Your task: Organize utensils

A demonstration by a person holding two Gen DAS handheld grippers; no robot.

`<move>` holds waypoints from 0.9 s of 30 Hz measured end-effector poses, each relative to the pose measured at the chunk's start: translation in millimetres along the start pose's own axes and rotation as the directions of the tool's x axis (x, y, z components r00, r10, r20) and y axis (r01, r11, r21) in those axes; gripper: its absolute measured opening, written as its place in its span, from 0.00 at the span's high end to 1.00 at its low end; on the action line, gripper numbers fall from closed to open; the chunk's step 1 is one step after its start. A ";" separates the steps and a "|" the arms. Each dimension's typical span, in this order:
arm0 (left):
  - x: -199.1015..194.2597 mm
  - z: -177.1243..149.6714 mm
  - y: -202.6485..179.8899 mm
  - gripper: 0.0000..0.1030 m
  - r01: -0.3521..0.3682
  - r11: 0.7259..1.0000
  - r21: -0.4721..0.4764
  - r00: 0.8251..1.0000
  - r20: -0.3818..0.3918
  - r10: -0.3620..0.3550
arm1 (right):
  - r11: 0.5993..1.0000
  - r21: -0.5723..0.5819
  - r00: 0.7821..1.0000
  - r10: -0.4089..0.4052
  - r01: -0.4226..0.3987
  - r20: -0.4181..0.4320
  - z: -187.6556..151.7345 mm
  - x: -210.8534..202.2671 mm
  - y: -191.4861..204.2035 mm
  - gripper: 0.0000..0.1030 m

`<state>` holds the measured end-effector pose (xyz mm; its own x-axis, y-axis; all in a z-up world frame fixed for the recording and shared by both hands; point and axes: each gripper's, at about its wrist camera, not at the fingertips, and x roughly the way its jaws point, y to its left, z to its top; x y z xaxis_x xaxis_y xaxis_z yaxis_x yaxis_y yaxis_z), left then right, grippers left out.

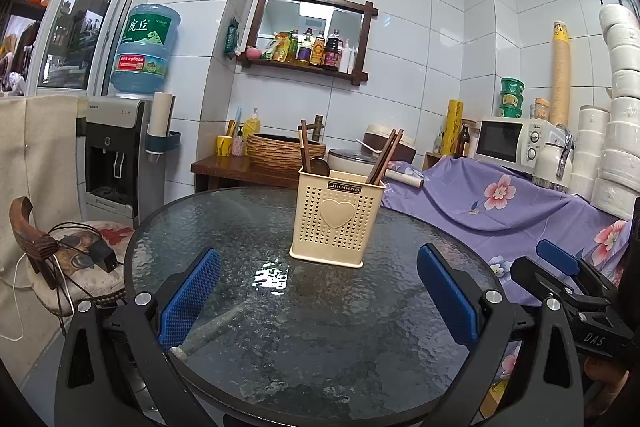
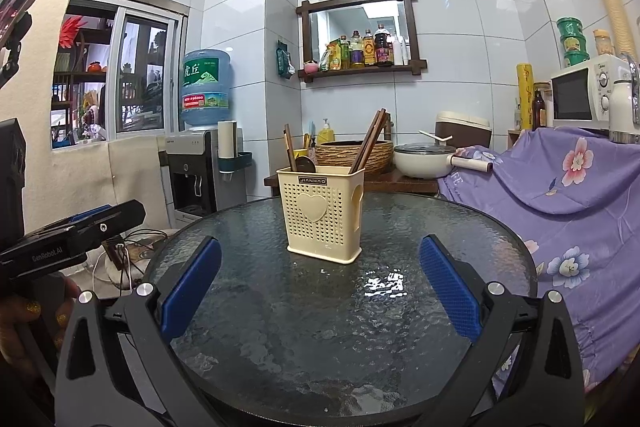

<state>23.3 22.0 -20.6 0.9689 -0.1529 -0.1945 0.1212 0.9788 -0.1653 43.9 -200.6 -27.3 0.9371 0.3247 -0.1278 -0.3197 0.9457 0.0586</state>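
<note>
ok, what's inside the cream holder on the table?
The holder has dark wooden chopsticks leaning at its right end, and a spoon with more sticks on the left. Their lower ends are hidden by its walls.

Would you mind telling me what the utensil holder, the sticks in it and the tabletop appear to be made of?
The utensil holder looks like matte cream plastic: moulded heart and punched holes. The chopsticks seem to be dark wood, brown and dull, though lacquered bamboo is possible. The tabletop appears to be textured glass, rippled and glossy with a bright glare patch, set in a dark rim.
</note>
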 end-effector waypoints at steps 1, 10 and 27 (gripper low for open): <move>0.0 0.0 -0.2 0.06 -0.004 1.000 0.002 1.000 0.000 0.004 | 1.000 0.000 1.000 -0.001 0.001 0.000 0.0 0.0 0.0 0.05; 0.5 0.4 -1.4 0.06 -0.008 1.000 0.008 1.000 -0.010 0.008 | 1.000 0.000 1.000 0.000 0.000 0.001 0.2 -0.2 -0.3 0.05; -0.6 -1.1 -1.2 0.06 -0.048 0.999 -0.009 0.999 0.005 0.048 | 1.000 0.000 1.000 0.001 -0.001 -0.010 -4.3 0.7 0.9 0.05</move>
<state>22.3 20.7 -21.4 0.9747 -0.1054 -0.1973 0.0731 0.9837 -0.1643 43.7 -199.5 -31.6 0.9355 0.3255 -0.1373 -0.3204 0.9455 0.0586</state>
